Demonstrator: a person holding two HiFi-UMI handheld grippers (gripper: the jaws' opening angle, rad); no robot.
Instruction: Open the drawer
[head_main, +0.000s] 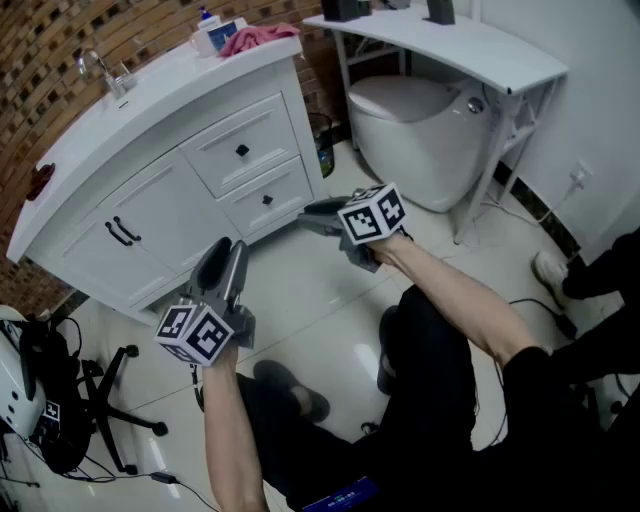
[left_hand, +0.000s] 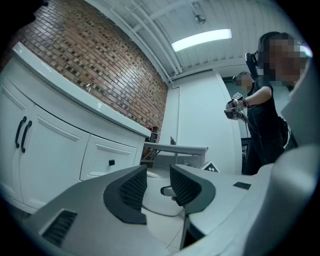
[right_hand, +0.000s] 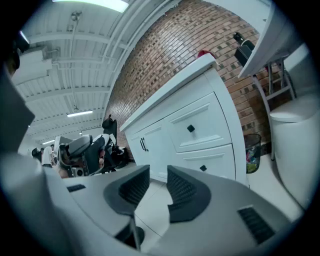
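Observation:
A white vanity cabinet (head_main: 150, 120) has two shut drawers on its right side, an upper drawer (head_main: 248, 138) and a lower drawer (head_main: 270, 190), each with a small black knob. In the right gripper view the upper drawer (right_hand: 197, 125) and the lower drawer (right_hand: 212, 161) lie ahead of the jaws. My right gripper (head_main: 310, 214) hovers over the floor just right of the lower drawer, open and holding nothing. My left gripper (head_main: 226, 256) floats in front of the cabinet doors (head_main: 150, 215), open and holding nothing. The left gripper view shows one drawer (left_hand: 110, 157) to the left of the left gripper (left_hand: 153, 186).
A toilet (head_main: 420, 130) stands right of the cabinet under a white shelf frame (head_main: 470, 45). A bin (head_main: 322, 142) sits between them. A faucet (head_main: 98, 70) and a pink cloth (head_main: 256, 38) are on the countertop. A chair base (head_main: 100, 395) stands at the lower left. Another person's shoe (head_main: 550, 274) is at the right.

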